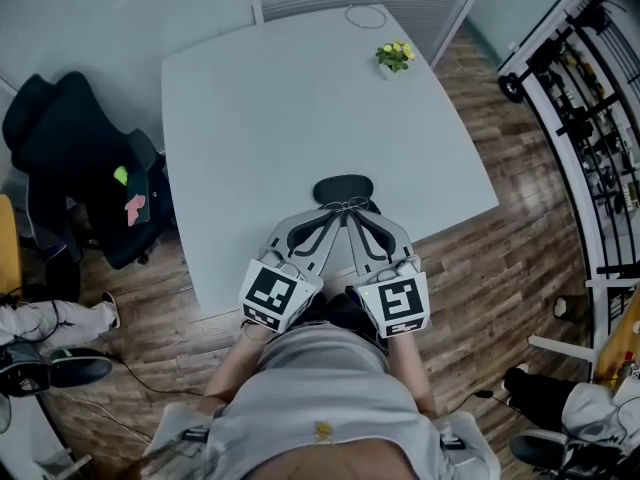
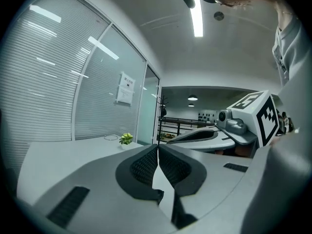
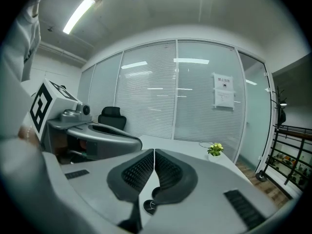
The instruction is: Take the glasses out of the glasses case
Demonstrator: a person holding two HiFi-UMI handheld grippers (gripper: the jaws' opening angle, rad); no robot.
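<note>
A black oval glasses case (image 1: pixel 343 188) lies on the pale grey table (image 1: pixel 280 118), close to its near edge. Something thin and wiry, perhaps the glasses (image 1: pixel 346 205), shows at the case's near side; I cannot make it out clearly. My left gripper (image 1: pixel 328 214) and right gripper (image 1: pixel 359 214) sit side by side just in front of the case, tips nearly together. Both are shut, pads touching, with nothing visible between them. In the left gripper view my left gripper (image 2: pixel 158 148) faces across the table. Below my right gripper (image 3: pixel 154 153) a dark rounded object (image 3: pixel 149 206) peeks through.
A small potted plant (image 1: pixel 395 56) and a looped cable (image 1: pixel 365 16) sit at the table's far side. A black office chair (image 1: pixel 90 168) stands to the left, a metal rack (image 1: pixel 590 118) to the right. Glass walls with blinds (image 3: pixel 195 96) lie beyond.
</note>
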